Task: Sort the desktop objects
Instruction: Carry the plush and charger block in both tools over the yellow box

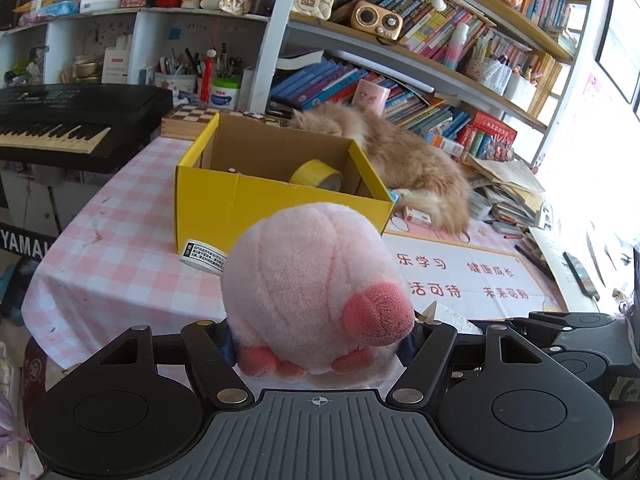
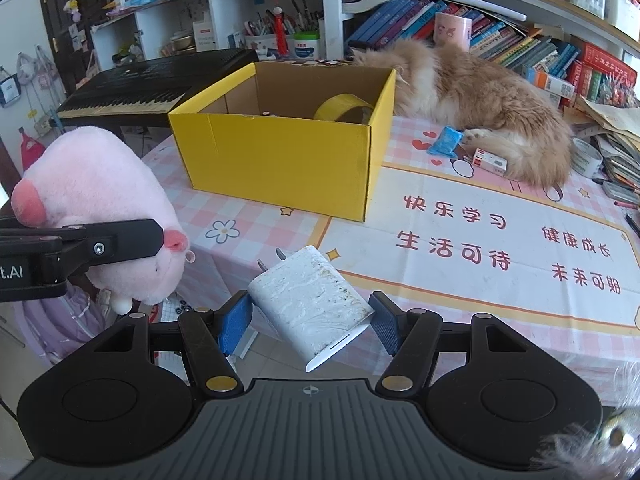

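Note:
My left gripper [image 1: 320,344] is shut on a pink plush pig [image 1: 312,284] and holds it above the table's near edge; the pig also shows in the right wrist view [image 2: 100,208] at the left. My right gripper [image 2: 312,320] is shut on a white charger plug [image 2: 312,304], held above the near table edge. A yellow cardboard box [image 1: 224,200] stands open ahead, also in the right wrist view [image 2: 280,160]. A yellow tape roll [image 1: 316,174] lies inside it.
An orange cat [image 2: 480,104] lies on the table behind and right of the box. A blue packet [image 2: 446,140] and a small white box [image 2: 490,162] lie by its paws. A black keyboard [image 1: 60,120] stands at the left. Paper stacks [image 1: 508,196] and shelves of books are at the right.

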### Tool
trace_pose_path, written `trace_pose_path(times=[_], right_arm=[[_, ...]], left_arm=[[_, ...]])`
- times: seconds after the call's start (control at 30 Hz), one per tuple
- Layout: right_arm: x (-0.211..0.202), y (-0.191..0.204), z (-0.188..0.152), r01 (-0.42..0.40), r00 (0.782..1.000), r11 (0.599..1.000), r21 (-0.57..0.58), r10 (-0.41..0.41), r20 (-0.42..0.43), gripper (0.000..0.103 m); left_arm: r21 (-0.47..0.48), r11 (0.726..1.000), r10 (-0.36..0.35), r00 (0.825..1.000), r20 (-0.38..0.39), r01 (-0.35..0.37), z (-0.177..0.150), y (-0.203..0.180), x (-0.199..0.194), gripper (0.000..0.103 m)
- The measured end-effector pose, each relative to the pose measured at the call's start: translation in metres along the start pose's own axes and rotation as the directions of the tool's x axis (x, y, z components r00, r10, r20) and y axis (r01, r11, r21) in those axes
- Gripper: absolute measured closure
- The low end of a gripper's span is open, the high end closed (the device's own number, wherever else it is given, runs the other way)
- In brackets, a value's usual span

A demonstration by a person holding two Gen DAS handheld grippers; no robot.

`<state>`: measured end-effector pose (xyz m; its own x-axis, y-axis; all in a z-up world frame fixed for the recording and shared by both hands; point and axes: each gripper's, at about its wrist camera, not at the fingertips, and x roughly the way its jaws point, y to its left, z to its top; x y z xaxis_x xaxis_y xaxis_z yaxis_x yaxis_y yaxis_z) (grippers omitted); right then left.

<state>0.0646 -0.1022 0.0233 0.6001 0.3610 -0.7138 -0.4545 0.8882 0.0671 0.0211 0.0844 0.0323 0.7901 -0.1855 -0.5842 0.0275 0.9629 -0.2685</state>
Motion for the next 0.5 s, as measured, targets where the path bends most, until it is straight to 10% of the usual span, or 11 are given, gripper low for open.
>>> trace_pose_path(times=[0.5], right_arm=[[0.013, -0.007, 0.018, -0.011, 1.0, 0.999, -0.05, 0.011, 0.002, 0.042]], left_arm=[[-0.021, 1.0, 0.011, 1.0, 0.016, -0.011, 0.017, 0.003, 0.018, 0.033]])
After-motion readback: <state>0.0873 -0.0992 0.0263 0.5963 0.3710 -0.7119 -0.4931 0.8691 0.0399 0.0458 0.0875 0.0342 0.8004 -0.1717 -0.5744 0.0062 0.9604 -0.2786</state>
